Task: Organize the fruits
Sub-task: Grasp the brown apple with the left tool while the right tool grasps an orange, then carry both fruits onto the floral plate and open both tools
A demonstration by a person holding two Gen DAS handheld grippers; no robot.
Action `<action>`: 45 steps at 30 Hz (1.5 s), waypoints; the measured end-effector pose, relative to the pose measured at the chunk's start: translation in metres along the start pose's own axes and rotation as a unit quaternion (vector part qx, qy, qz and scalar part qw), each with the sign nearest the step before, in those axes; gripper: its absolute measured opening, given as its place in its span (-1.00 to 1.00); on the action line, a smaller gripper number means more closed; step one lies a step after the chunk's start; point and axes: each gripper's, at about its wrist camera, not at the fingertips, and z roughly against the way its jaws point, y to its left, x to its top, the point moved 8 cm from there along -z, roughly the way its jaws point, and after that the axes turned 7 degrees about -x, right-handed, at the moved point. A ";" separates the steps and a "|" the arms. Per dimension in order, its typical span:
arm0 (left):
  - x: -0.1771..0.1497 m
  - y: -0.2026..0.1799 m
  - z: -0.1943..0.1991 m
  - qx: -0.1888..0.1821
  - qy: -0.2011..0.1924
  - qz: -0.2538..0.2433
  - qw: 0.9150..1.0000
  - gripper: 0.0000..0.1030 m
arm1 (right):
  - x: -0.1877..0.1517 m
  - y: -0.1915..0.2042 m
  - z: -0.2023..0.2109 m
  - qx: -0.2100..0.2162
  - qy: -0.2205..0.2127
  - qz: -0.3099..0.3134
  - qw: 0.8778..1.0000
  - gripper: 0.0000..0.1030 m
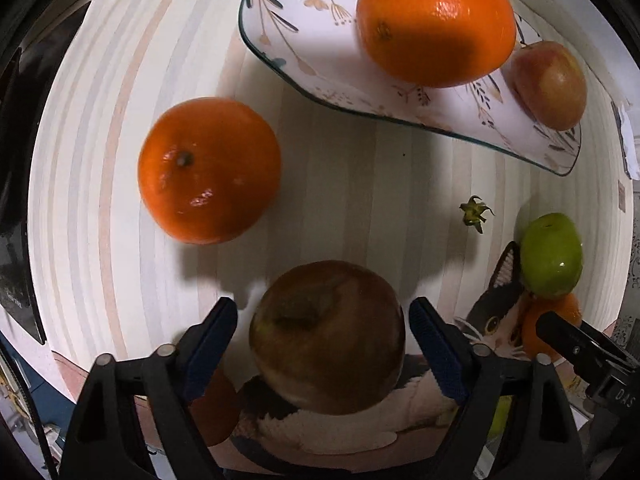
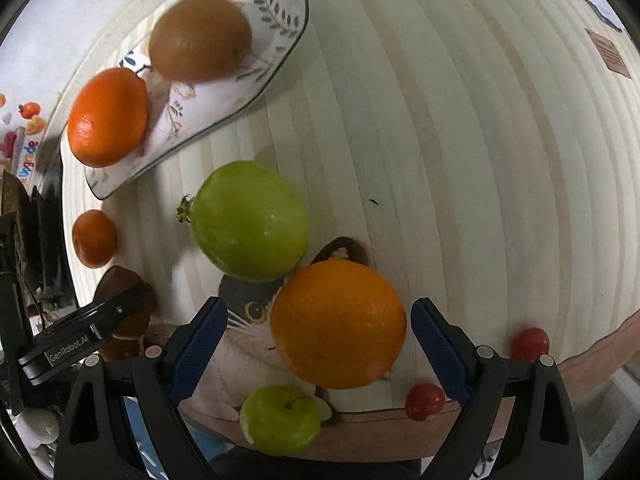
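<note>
Straddling brown apple (image 1: 326, 336) with my left gripper (image 1: 322, 344) — right gripper (image 2: 316, 344) straddling orange (image 2: 338, 324); both standing apart, gaps showing.

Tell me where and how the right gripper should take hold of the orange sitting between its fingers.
Grip the orange across its widest middle, coming straight down from above. It is round and sits free on the mat, already centred between the open right gripper. Probably keep clear of the green apple that touches its upper left side.
</note>
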 end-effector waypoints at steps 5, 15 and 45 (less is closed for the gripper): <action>-0.007 -0.006 -0.003 0.005 -0.009 0.000 1.000 0.27 | -0.001 0.003 -0.008 -0.010 0.013 0.008 1.000 0.66; -0.012 -0.016 0.000 0.026 -0.028 -0.015 0.999 0.26 | -0.006 0.001 -0.013 -0.042 0.003 0.027 0.999 0.33; 0.180 -0.022 0.122 -0.014 -0.096 -0.030 0.995 0.27 | 0.174 0.115 0.107 0.004 -0.095 0.115 0.989 0.32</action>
